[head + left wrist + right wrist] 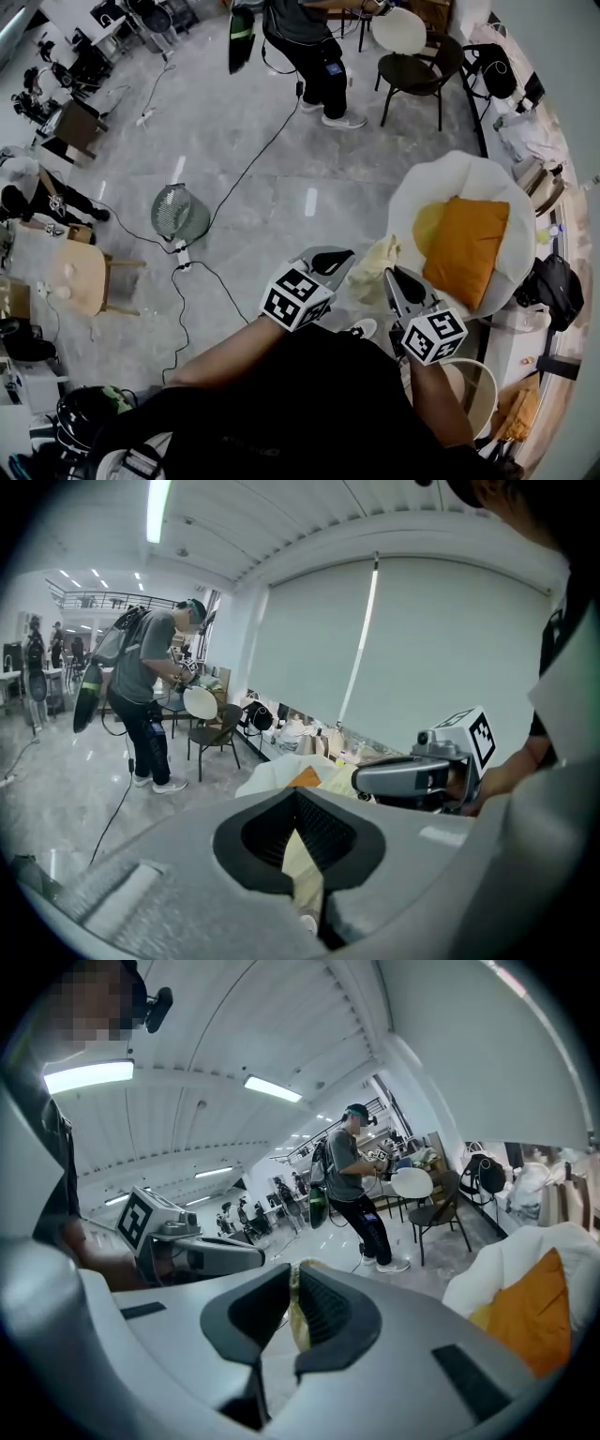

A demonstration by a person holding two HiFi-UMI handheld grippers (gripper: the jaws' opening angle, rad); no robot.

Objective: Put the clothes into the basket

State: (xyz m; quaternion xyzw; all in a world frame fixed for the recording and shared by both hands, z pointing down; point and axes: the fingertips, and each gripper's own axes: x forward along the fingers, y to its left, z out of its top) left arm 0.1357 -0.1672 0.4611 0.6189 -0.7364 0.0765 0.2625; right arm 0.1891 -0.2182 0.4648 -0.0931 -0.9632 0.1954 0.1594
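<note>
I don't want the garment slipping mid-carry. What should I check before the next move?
1. Left gripper shut on the pale yellow cloth: ok.
2. Right gripper shut on the same cloth: ok.
3. Cloth's lower end clear of the floor: cannot tell.
4. Basket in sight: cannot tell; only a round rim shows at the lower right.
5. Standing person out of the way: ok, far across the floor.

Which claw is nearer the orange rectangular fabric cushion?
Right. The right claw is close beside the orange cushion; the left claw is farther off, across the pale yellow cloth both grip.
</note>
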